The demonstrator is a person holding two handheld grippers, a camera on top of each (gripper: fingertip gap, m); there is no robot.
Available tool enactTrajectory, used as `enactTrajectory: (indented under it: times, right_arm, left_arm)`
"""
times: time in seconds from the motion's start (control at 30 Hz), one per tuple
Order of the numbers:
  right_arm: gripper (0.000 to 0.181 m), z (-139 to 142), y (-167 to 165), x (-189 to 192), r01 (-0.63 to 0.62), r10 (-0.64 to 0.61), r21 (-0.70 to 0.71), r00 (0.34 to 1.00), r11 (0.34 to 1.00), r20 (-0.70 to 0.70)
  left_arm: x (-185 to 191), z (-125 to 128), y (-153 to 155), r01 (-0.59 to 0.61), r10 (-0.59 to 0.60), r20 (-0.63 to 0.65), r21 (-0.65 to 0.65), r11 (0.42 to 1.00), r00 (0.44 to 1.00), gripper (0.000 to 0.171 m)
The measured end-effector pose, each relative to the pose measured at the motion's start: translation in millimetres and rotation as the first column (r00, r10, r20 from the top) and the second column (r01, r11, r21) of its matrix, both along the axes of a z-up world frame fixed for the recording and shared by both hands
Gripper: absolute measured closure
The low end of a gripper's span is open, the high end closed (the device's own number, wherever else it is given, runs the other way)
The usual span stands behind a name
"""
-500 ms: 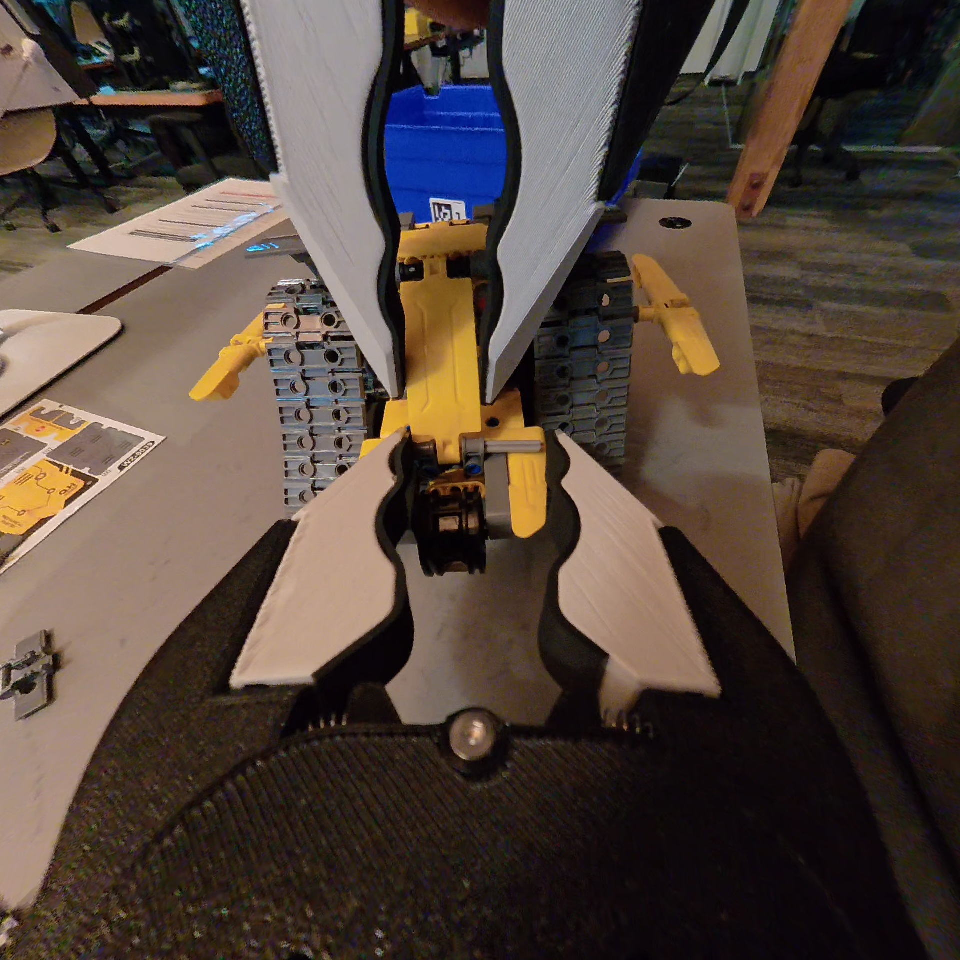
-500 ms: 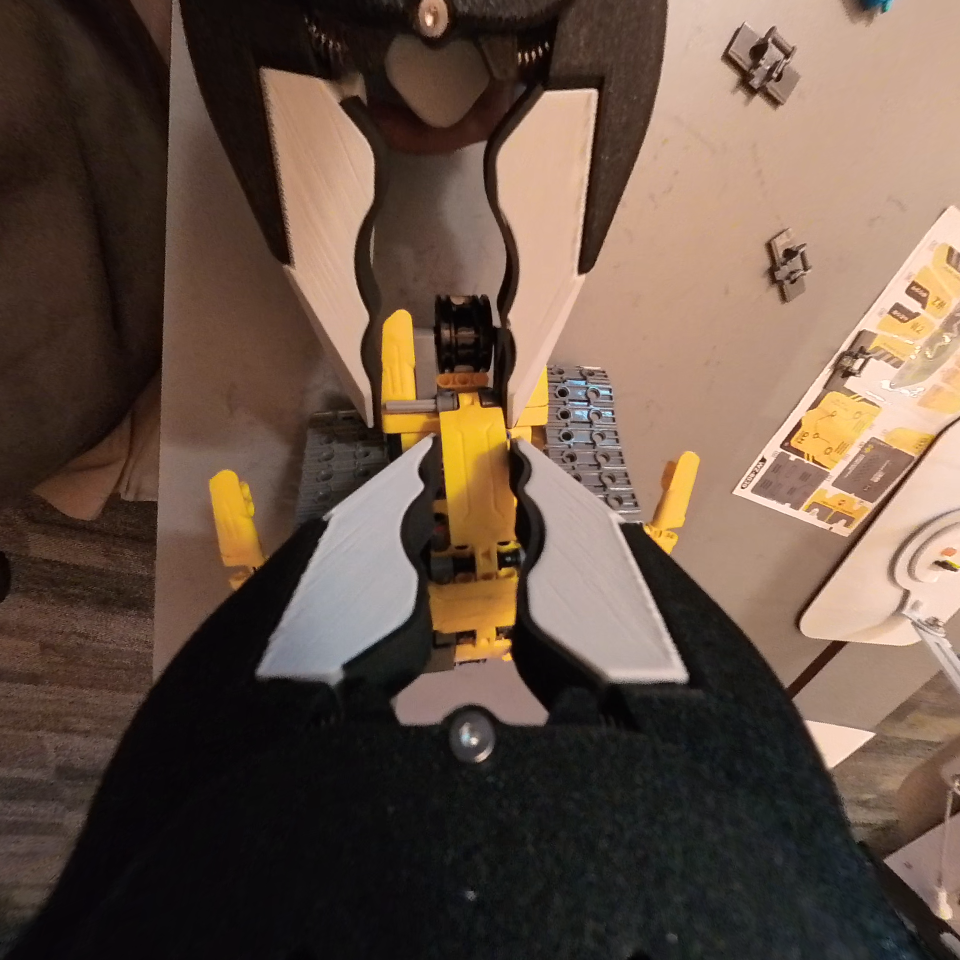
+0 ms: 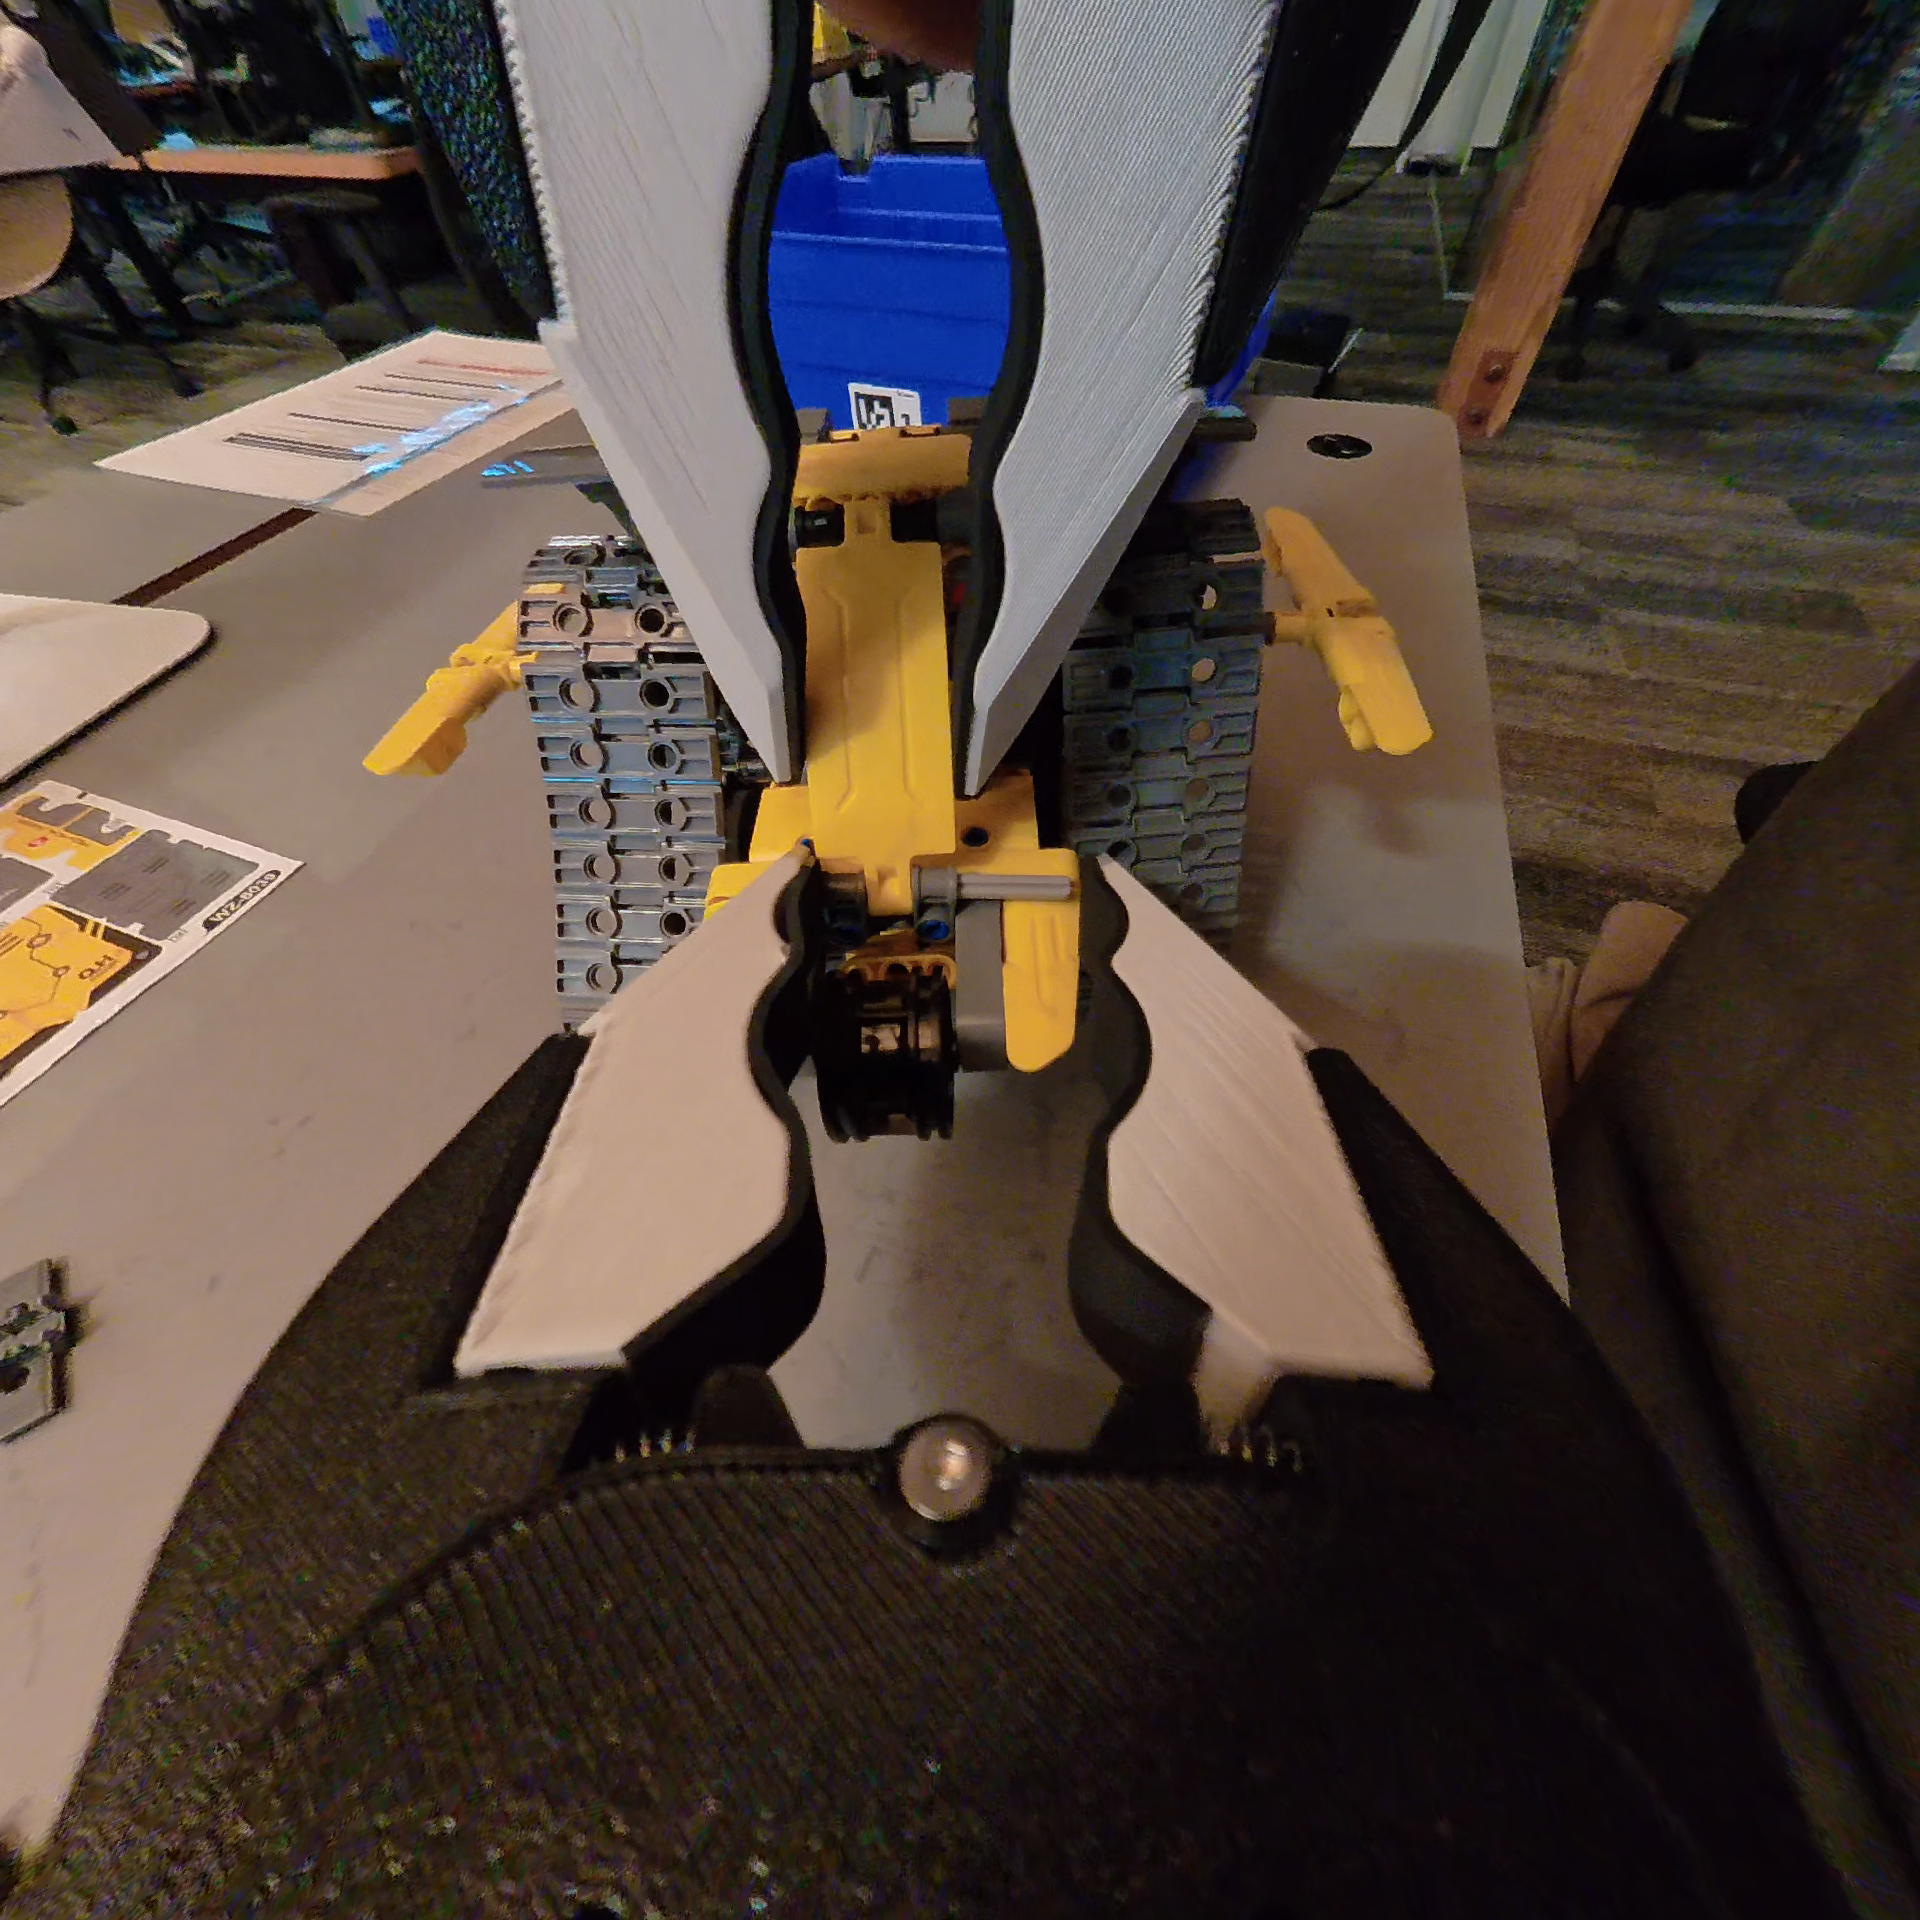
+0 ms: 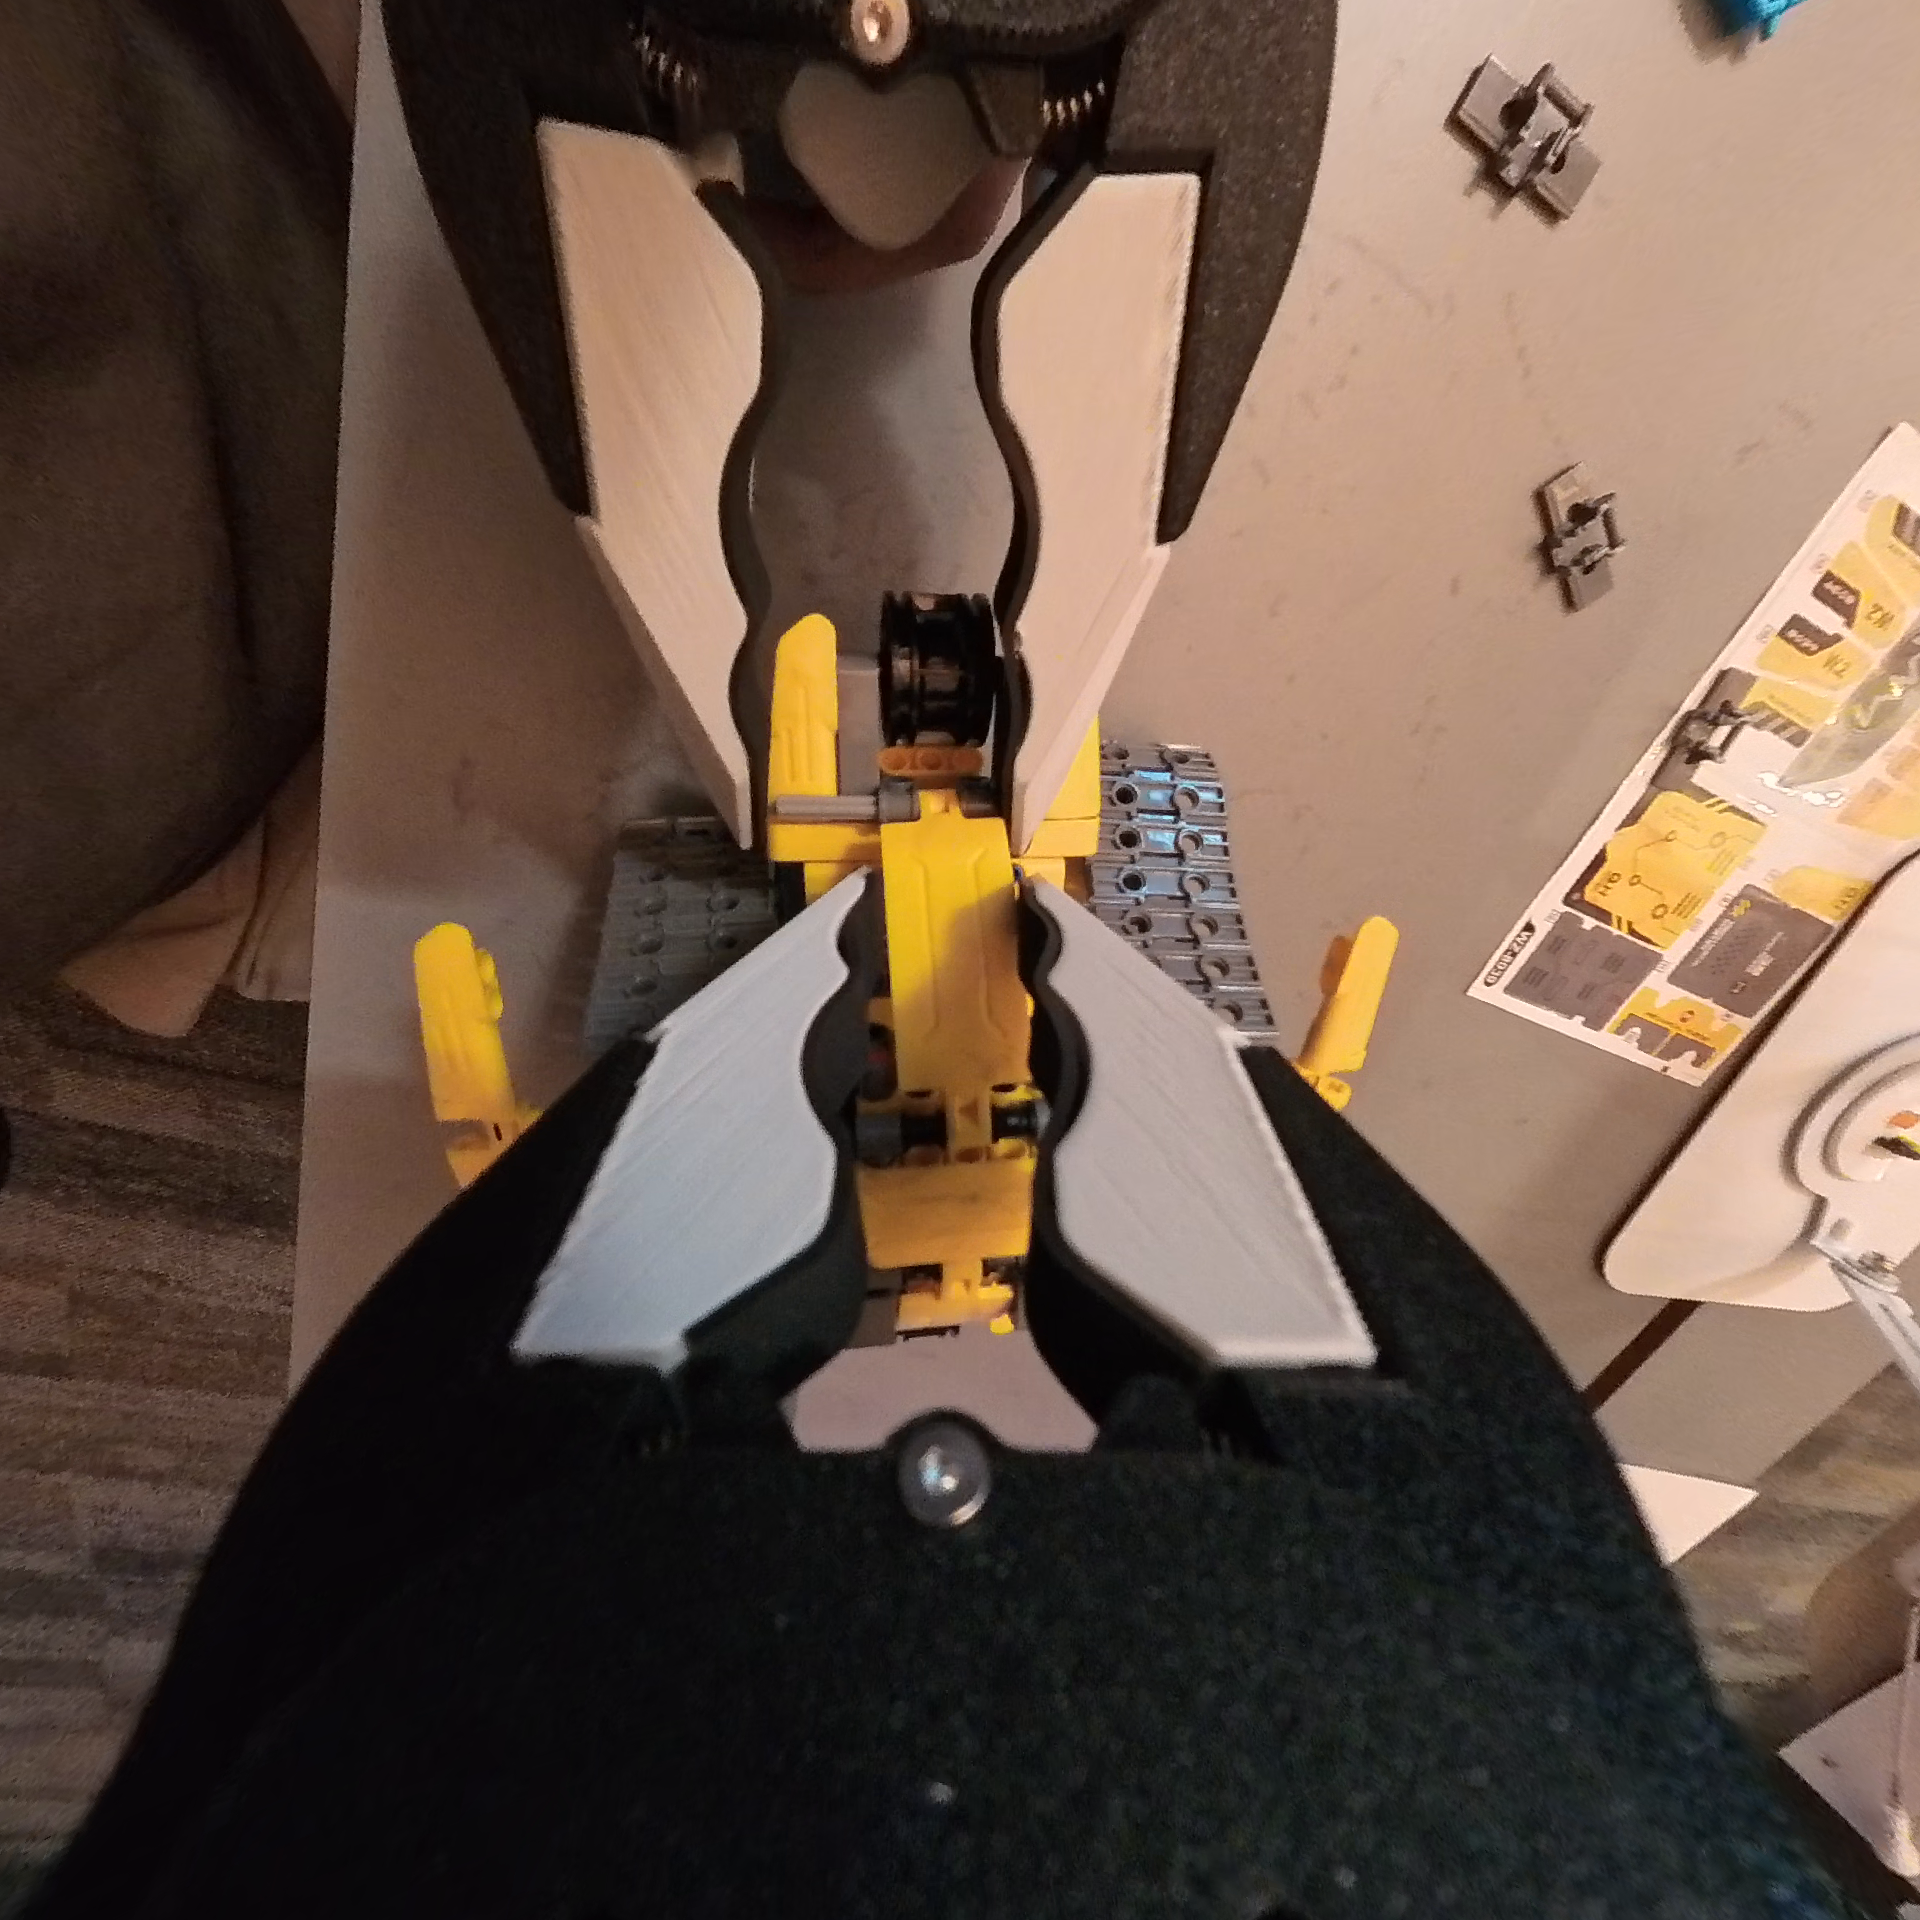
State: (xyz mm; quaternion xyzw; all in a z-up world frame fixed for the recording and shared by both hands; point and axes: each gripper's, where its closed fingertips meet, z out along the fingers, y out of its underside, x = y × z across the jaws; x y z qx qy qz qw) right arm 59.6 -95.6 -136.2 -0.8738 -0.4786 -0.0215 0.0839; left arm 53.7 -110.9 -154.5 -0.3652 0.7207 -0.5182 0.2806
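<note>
A yellow toy vehicle (image 3: 878, 707) with grey tracks (image 3: 623, 779) and a black wheel (image 3: 883, 1039) at its near end stands on the grey table (image 3: 312, 1091). My left gripper (image 3: 951, 852) is closed around that end, with its pads against the wheel and a yellow lever (image 3: 1039, 977). My right gripper (image 3: 878, 779) reaches in from the far side, shut on the yellow middle panel. In the right wrist view my right gripper (image 4: 943, 878) clamps that panel (image 4: 945, 935), and the left gripper (image 4: 885, 840) faces it over the wheel (image 4: 935, 675).
A sticker sheet (image 3: 94, 914) and a small grey part (image 3: 31, 1351) lie to the left. A blue bin (image 3: 883, 270) stands behind the vehicle and a printed sheet (image 3: 343, 416) lies at far left. The table edge (image 3: 1486, 831) runs close on the right, beside a person's dark clothing (image 3: 1766, 1039). My two grippers' fingertips are within a few centimetres of each other.
</note>
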Motion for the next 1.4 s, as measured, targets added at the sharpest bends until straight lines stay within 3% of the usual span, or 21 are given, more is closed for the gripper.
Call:
enactTrajectory:
  times: [0.57, 1.0, 1.4]
  right_arm:
    - [0.157, 2.2, -0.7, 0.3, -0.015, 0.015, 0.008, 0.999, 1.000, -0.031]
    - [0.157, 2.4, -4.6, 3.5, -0.001, 0.006, -0.051, 0.994, 0.999, 0.111]
    - [0.157, 1.3, -7.0, 8.4, 0.144, -0.112, -0.129, 0.966, 0.981, 0.231]
  left_arm:
    - [0.4, 0.0, -1.5, 0.008, -0.008, -0.007, -0.010, 1.000, 1.000, 0.123]
    - [0.7, 0.3, -3.6, 0.017, -0.017, -0.010, -0.019, 1.000, 1.000, 0.123]
    - [1.6, 0.0, -2.4, 0.005, -0.005, -0.011, -0.016, 1.000, 1.000, 0.123]
